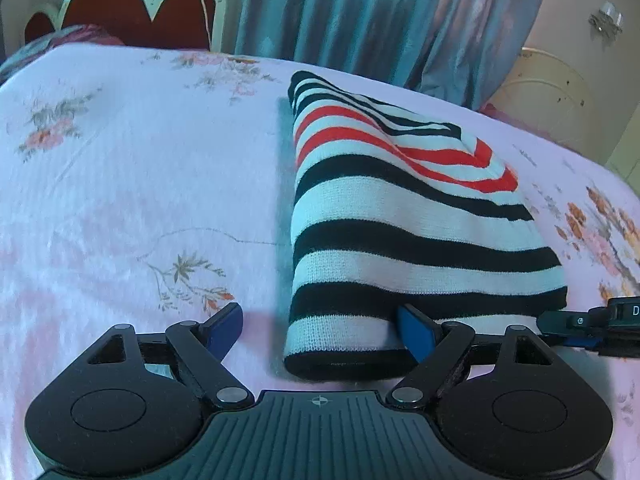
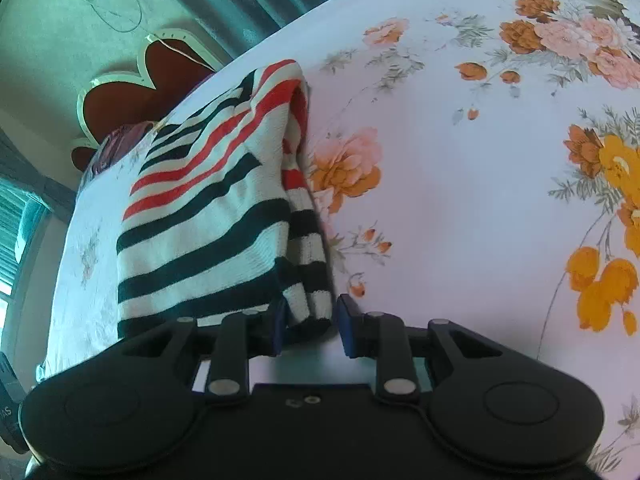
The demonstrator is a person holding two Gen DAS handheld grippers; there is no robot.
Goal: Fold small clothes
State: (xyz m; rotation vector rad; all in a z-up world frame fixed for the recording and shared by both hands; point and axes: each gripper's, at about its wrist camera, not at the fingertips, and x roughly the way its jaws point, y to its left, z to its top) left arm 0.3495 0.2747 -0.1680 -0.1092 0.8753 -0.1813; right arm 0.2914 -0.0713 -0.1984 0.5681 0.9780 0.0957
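Observation:
A folded knit garment [image 1: 400,208] with black, white and red stripes lies on the flowered bed sheet [image 1: 120,180]. My left gripper [image 1: 322,328] stands wide open around its near left corner. The left pad is clear of the cloth and the right pad [image 1: 416,332] sits against the fold's edge. My right gripper [image 1: 592,326] shows at the garment's near right corner. In the right wrist view the garment [image 2: 208,220] has its layered edge between the narrow jaws of my right gripper [image 2: 310,326], with a thin gap beside the right pad [image 2: 348,328].
The bed sheet [image 2: 460,200] stretches wide on both sides of the garment. A red headboard [image 1: 132,4] with a white rim and a purple pillow [image 1: 80,36] stand at the far end. Blue curtains [image 1: 360,12] hang behind the bed.

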